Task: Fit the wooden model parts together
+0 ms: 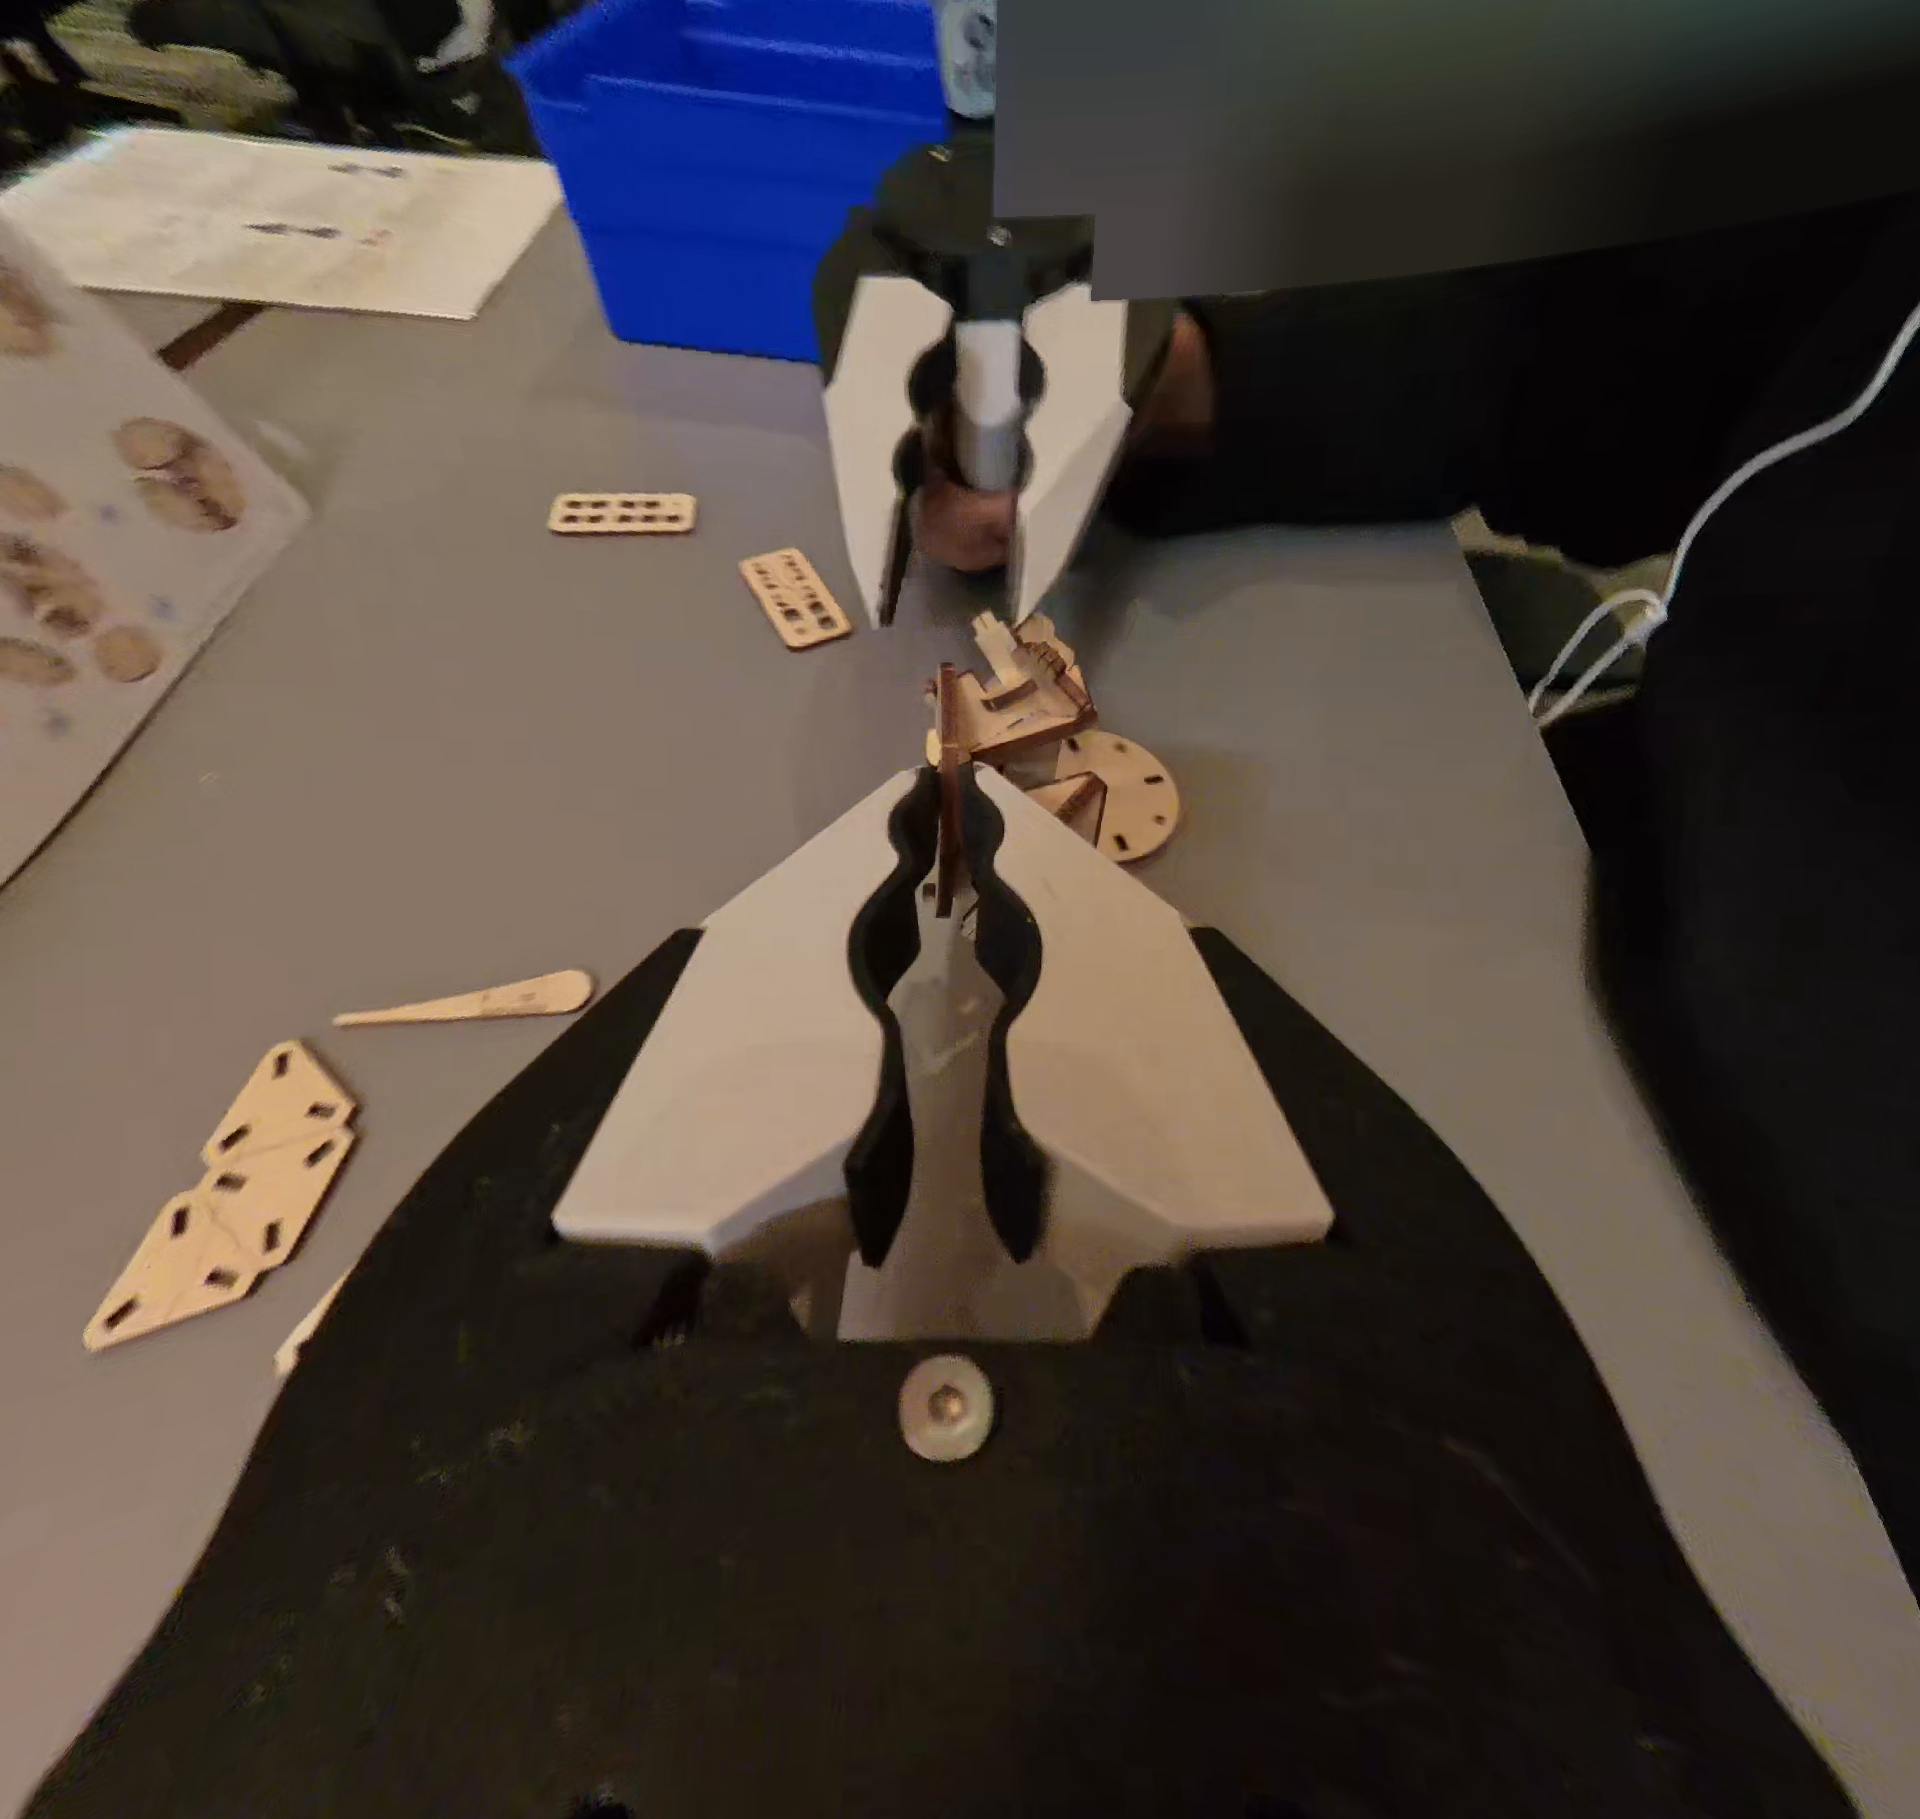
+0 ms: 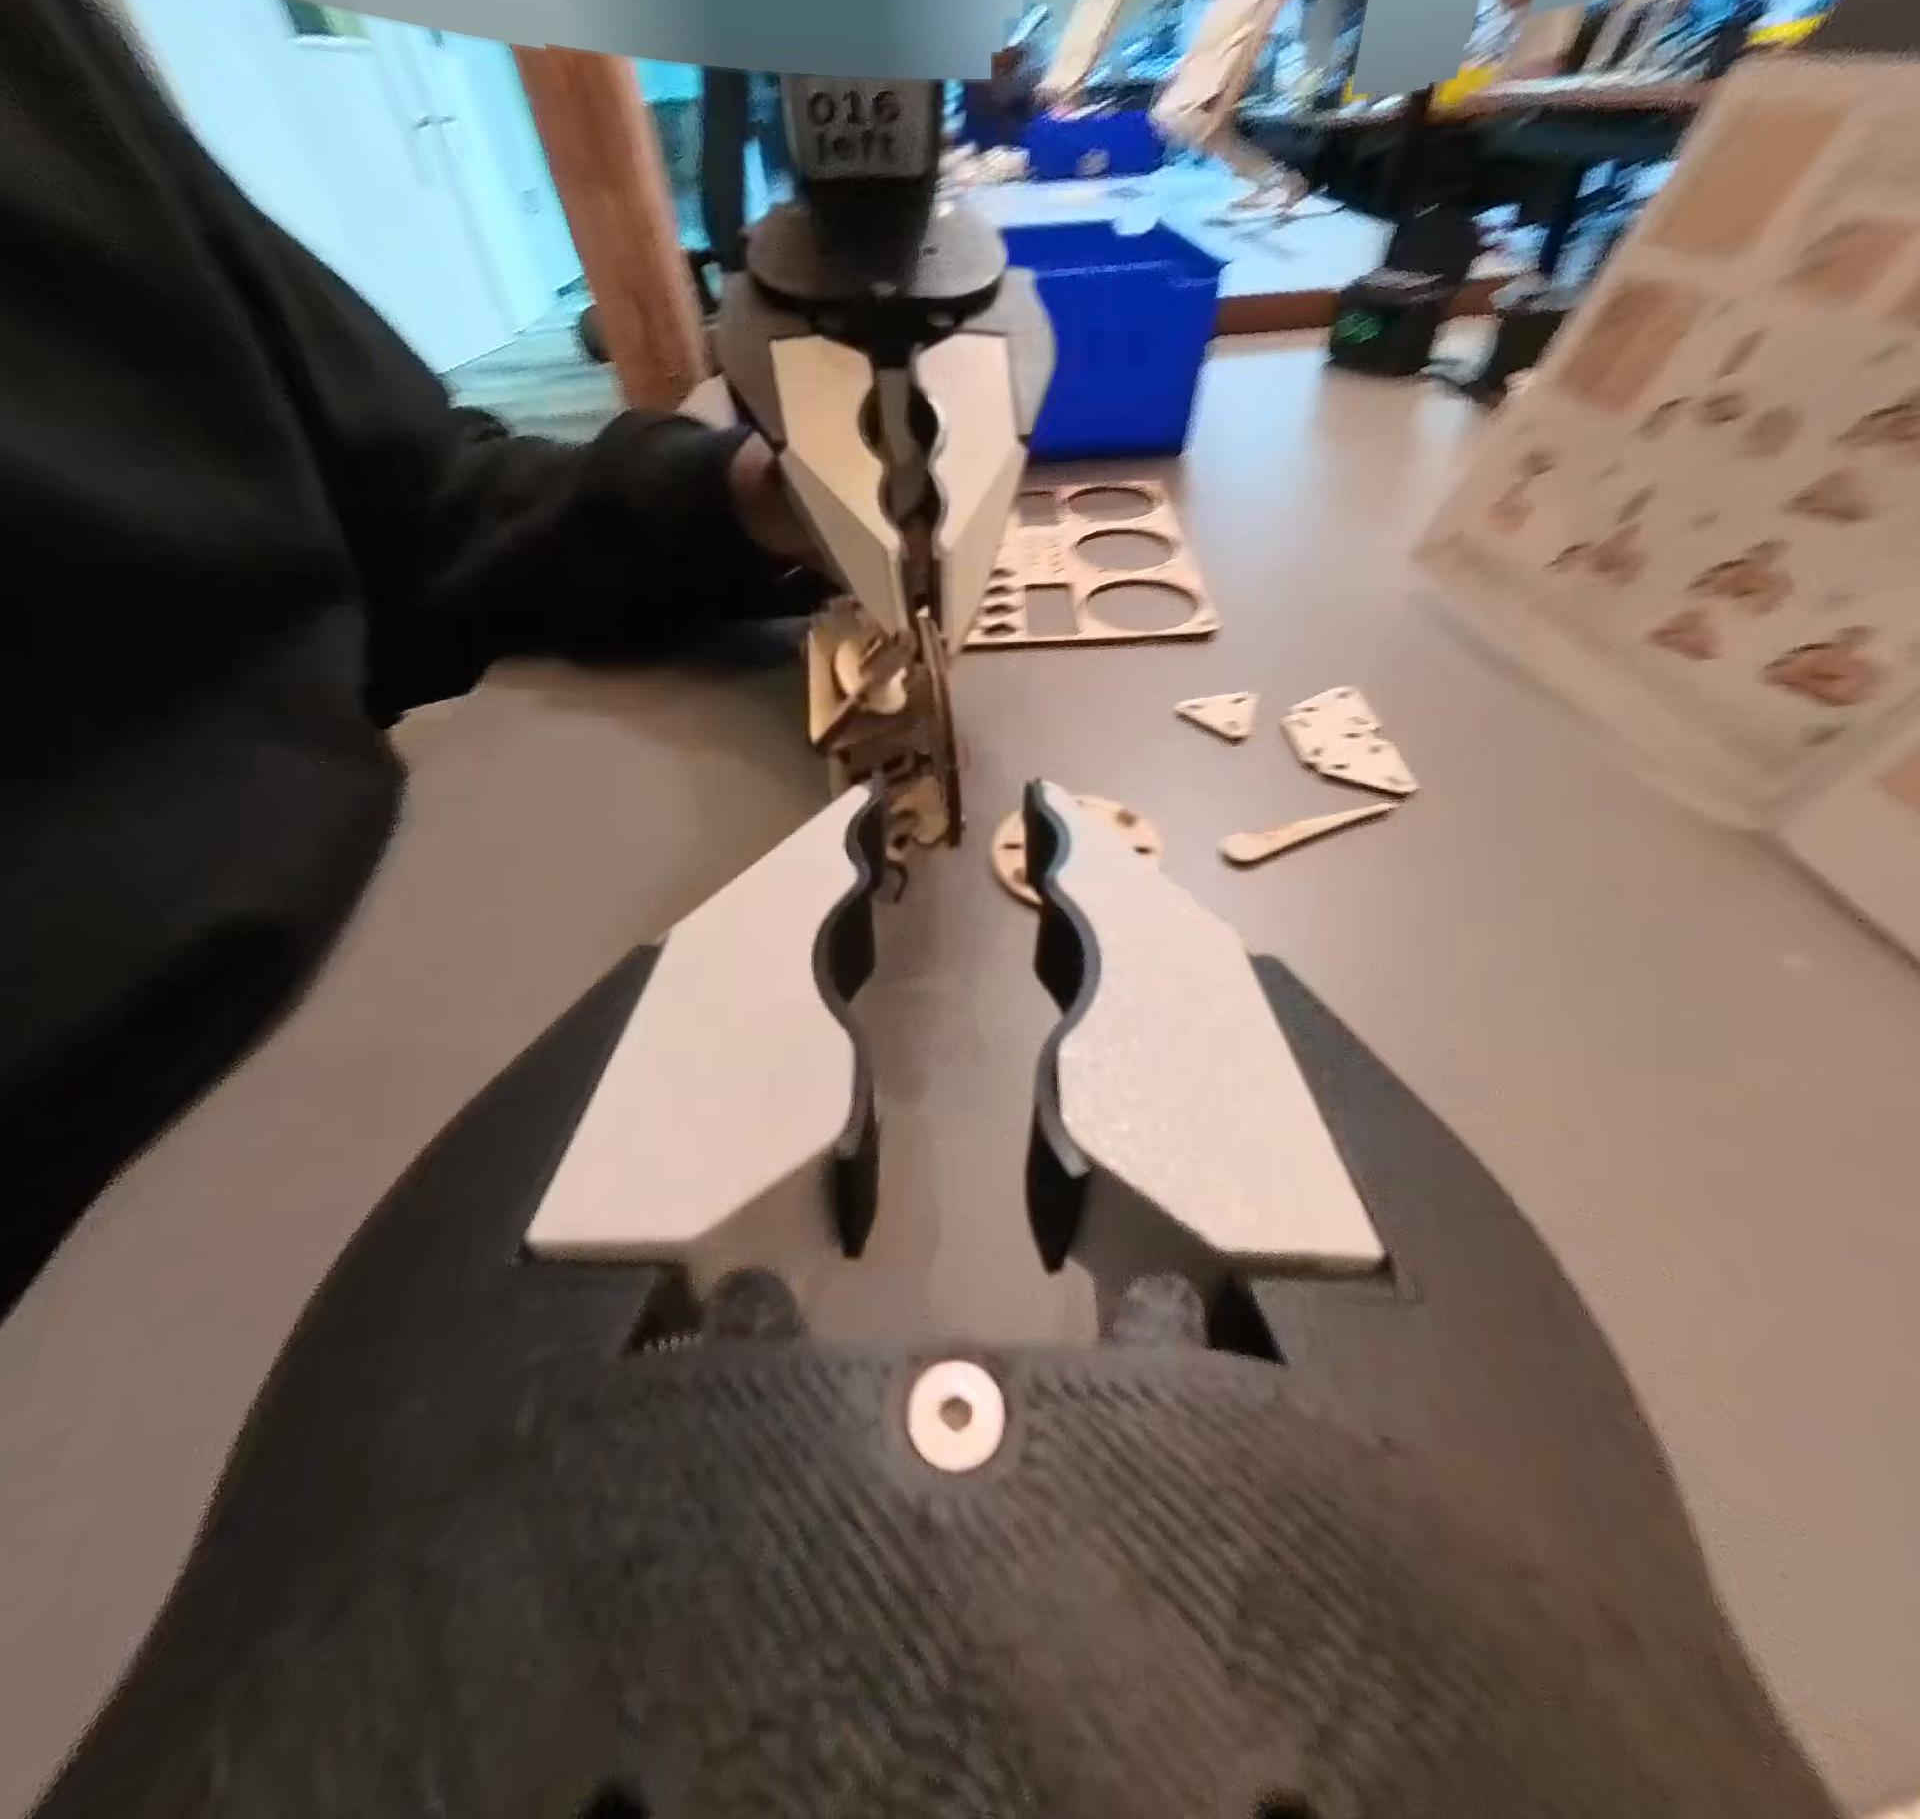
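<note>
The left gripper (image 1: 943, 782) clamps a thin panel of the wooden model (image 1: 1023, 704) near the desk (image 1: 520, 782) edge, while the right gripper (image 2: 951, 803) gapes unladen beside it.

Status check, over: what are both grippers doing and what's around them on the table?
Left gripper shut on wooden assembly. Right gripper open, one fingertip beside it. Wooden disc beneath; loose wooden pieces nearby.

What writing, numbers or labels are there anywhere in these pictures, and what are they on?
Black block atop the left gripper: raised characters, not copied here.
White paper sheets on the grey table: print too blurred to read.
Pale wooden cut-out pieces: none.
</note>
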Demonstrator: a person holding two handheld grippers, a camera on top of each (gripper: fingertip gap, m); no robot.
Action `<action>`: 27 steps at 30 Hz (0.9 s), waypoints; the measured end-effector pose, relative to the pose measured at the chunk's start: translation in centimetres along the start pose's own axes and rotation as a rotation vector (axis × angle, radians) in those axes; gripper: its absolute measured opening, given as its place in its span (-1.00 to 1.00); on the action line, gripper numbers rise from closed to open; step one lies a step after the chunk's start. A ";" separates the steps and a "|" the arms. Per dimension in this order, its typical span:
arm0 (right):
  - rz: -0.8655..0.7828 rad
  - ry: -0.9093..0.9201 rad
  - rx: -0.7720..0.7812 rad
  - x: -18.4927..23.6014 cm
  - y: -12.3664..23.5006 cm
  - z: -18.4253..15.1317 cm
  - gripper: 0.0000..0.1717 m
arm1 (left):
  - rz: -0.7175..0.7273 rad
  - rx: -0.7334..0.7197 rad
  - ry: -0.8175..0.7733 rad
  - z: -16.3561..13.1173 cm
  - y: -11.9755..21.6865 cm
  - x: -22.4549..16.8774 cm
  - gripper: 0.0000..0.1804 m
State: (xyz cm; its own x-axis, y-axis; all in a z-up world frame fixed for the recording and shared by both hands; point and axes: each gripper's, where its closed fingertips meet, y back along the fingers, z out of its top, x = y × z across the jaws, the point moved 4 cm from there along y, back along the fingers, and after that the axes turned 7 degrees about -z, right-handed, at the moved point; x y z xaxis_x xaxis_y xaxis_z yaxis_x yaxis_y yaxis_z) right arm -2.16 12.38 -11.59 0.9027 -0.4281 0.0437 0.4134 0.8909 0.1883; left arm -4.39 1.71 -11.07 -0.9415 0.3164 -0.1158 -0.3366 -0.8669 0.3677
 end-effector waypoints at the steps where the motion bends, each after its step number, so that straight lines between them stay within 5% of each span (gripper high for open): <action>1: 0.037 -0.001 0.012 0.4 0.0 -0.1 -0.74 | -0.013 0.018 -0.013 -0.1 -0.5 -0.4 -1.00; 11: 0.067 0.179 0.122 2.2 -0.9 -1.5 -0.96 | -0.086 0.015 0.015 -0.1 -2.1 -1.6 -1.00; 18: 0.017 0.131 -0.101 0.9 0.7 1.2 -0.97 | -0.069 -0.296 0.091 2.4 0.9 -0.2 -0.53; 22: 0.055 0.012 -0.236 0.5 1.9 2.8 -0.97 | -0.179 -0.450 0.198 3.2 2.4 0.2 -0.51; 27: 0.178 -0.311 -0.499 -0.2 3.3 5.4 -0.98 | -0.188 -0.436 0.244 2.7 1.2 0.4 -0.63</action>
State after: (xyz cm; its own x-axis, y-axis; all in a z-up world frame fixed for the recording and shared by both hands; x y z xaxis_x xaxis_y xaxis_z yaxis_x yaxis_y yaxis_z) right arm -1.62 14.63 -5.71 0.9169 -0.2236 0.3307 0.3336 0.8842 -0.3270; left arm -5.12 1.84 -8.16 -0.8232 0.4277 -0.3733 -0.4260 -0.9000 -0.0917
